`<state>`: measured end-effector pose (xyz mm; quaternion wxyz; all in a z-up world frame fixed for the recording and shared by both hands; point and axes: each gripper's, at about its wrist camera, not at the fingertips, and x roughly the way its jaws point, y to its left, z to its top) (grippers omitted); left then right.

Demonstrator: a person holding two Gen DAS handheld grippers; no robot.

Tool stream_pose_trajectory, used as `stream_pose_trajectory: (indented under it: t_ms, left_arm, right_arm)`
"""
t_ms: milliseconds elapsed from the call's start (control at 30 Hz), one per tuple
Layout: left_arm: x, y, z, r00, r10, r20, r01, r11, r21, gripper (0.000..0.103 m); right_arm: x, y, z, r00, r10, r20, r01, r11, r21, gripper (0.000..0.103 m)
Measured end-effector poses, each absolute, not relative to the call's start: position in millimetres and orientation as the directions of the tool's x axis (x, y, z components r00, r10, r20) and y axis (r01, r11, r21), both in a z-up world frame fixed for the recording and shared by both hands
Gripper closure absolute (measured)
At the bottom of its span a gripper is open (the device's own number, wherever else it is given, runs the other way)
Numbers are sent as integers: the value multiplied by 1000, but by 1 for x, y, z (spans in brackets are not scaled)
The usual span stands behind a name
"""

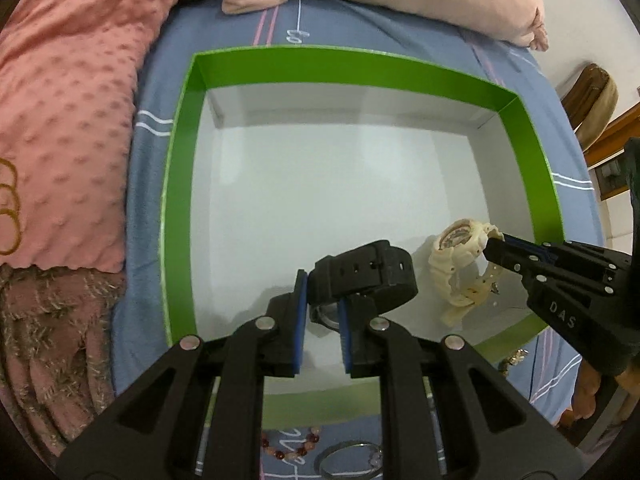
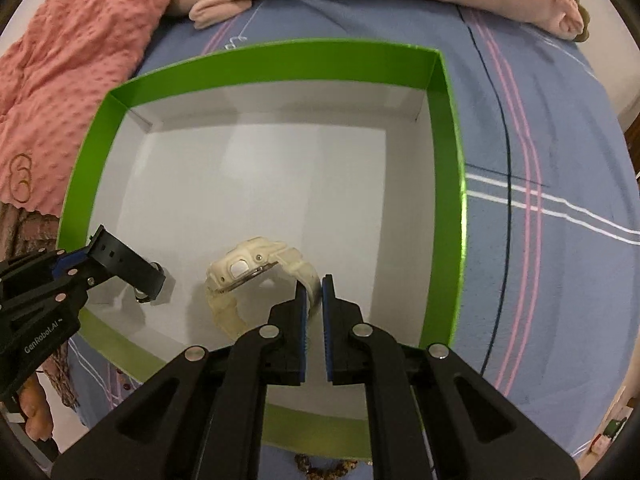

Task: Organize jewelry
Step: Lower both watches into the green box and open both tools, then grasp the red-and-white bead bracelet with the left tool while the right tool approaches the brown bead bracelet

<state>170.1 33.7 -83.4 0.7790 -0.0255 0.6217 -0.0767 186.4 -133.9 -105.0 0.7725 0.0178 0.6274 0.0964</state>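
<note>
Black fingers edged in blue are seen clamped on a strap in each wrist view: the left gripper [image 1: 323,298] is closed on the black watch [image 1: 366,274], the right gripper [image 2: 315,294] on the cream watch [image 2: 256,276]. Both watches are held over the near part of the green box [image 1: 340,64], inside its walls, the black one toward its left wall; whether they touch its white floor cannot be told. By the strap each case is left hanging free, presumably for setting down side by side. Outside the box's near wall, on the bed, a beaded bracelet [image 1: 290,446] and a metal bangle [image 1: 348,458] remain ungathered.
</note>
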Motion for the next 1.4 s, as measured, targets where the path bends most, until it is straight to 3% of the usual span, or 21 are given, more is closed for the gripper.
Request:
stream_pose_trajectory:
  t_ms: [233, 467, 667, 833, 1000, 1400]
  left_arm:
    - [173, 39, -78, 239, -117, -964, 71, 992, -103, 71]
    - [146, 56, -30, 342, -106, -934, 65, 994, -89, 62]
    - [86, 89, -16, 367, -80, -927, 14, 997, -81, 62]
    - [44, 93, -50, 281, -35, -959, 24, 999, -30, 65]
    - [33, 88, -84, 183, -28, -983, 3, 1000, -28, 66]
    - [41, 83, -90, 171, -3, -985, 0, 1000, -3, 65]
  right_arm:
    - [186, -127, -97, 215, 182, -959, -148, 977, 152, 80]
    - [157, -147, -37, 315, 280, -907, -175, 956, 234, 80]
    - [104, -176, -17, 336, 299, -893, -192, 950, 246, 80]
    - [65, -190, -59, 224, 250, -942, -182, 960, 212, 80]
    - [53, -190, -112, 124, 144, -982, -106, 986, 131, 80]
    - [40, -175, -123, 90, 166, -982, -112, 981, 155, 80]
